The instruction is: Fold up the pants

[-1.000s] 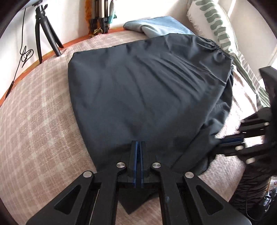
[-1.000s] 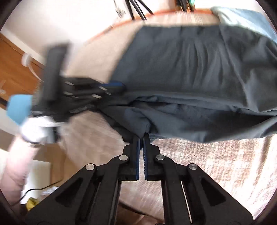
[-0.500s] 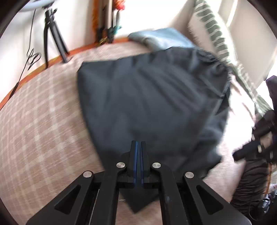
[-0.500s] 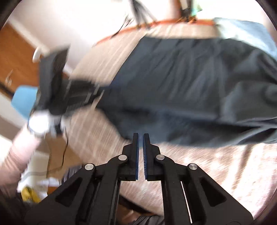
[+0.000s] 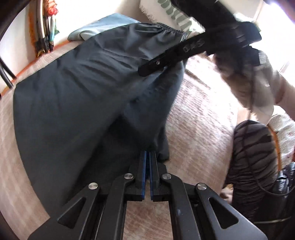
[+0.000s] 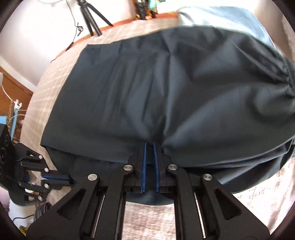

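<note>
Dark navy pants [image 5: 73,101] lie spread on the bed, the elastic waistband [image 6: 287,77] at the far right. Seen from the left wrist, my left gripper [image 5: 147,154] is shut on the near edge of the pants, and folds of cloth run up to its tips. In the right wrist view my right gripper [image 6: 149,145] is shut on a bunched fold of the pants [image 6: 166,83], with more cloth passing beneath it. The left gripper [image 6: 68,178] shows low on the left at the pants' corner. The right gripper [image 5: 142,71] reaches over the pants from the upper right.
A pink checked bed cover [image 5: 199,110] lies under everything. A light blue cloth [image 6: 221,16] and a green-striped pillow [image 5: 173,11] sit beyond the waistband. A tripod [image 6: 90,16] stands by the wall. A person's hand [image 5: 239,83] and striped clothing [image 5: 254,157] are on the right.
The right gripper has moved from over the bed cover onto the pants, where cloth now bunches at its tips. In the left wrist view it has swung in across the pants from the right edge.
</note>
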The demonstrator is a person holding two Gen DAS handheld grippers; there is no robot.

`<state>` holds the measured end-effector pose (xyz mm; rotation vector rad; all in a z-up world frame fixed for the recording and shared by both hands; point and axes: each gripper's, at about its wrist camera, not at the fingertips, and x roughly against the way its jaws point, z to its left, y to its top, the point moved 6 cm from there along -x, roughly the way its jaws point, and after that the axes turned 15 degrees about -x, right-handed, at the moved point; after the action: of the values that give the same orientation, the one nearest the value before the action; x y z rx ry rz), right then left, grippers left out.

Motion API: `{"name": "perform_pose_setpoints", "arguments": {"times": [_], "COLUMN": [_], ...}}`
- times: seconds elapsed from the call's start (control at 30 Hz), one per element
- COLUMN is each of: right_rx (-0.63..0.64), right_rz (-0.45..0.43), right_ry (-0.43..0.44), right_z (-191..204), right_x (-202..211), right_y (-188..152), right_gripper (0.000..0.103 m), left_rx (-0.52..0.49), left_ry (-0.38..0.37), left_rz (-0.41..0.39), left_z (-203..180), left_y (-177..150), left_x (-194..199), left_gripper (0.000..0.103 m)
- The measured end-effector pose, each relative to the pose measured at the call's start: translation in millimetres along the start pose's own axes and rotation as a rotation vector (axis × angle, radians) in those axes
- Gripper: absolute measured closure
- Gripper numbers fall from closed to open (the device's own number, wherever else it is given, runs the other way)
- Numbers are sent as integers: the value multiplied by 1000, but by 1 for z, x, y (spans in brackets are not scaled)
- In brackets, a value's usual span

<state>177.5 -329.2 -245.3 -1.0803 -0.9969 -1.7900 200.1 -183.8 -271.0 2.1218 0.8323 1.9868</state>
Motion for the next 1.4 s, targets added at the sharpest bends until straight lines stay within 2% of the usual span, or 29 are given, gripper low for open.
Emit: {"name": "perform_pose_setpoints", "arguments": {"times": [0.07, 0.1, 0.17, 0.23, 0.3, 0.4, 0.47, 0.57, 0.7, 0.9, 0.97, 1.13, 1.2, 1.4], "right_rx": [-8, -10, -16, -5, 14, 61, 91, 121, 151, 147, 149, 159, 163, 202], "right_rz": [11, 10, -11, -36, -59, -46, -42, -23, -1, 107, 146, 189, 201, 198], "right_ry": [-22, -38, 2, 43, 73, 117, 130, 158, 166, 199, 192, 107, 48, -58], "right_z": [-5, -6, -2, 9, 24, 56, 78, 110, 142, 189, 206, 230, 235, 248], "right_x": [3, 7, 20, 34, 41, 42, 39, 32, 18, -22, -41, -82, -95, -114], "right_y": [2, 4, 5, 6, 10, 14, 19, 23, 32, 46, 49, 52, 52, 51], "right_gripper": [95, 91, 84, 56, 44, 43, 42, 42, 42, 42, 41, 41, 41, 41], "left_rx": [38, 49, 75, 133, 229, 363, 468, 545, 537, 543, 556, 557, 556, 567], "left_ry": [-23, -15, 19, 59, 139, 200, 196, 191, 193, 167, 180, 266, 268, 246], "left_rz": [-10, -12, -39, -79, -107, -126, -116, -61, -41, -42, -48, -49, -46, -85], "left_z": [4, 6, 13, 25, 48, 77, 96, 107, 112, 115, 115, 111, 110, 111], "left_y": [-5, -7, -10, -18, -29, -47, -63, -82, -81, -85, -87, -89, -95, -104], "left_x": [4, 7, 20, 40, 61, 78, 78, 67, 54, 59, 63, 70, 69, 71], "left_gripper": [103, 103, 103, 103, 103, 103, 103, 103, 103, 103, 103, 102, 102, 102]}}
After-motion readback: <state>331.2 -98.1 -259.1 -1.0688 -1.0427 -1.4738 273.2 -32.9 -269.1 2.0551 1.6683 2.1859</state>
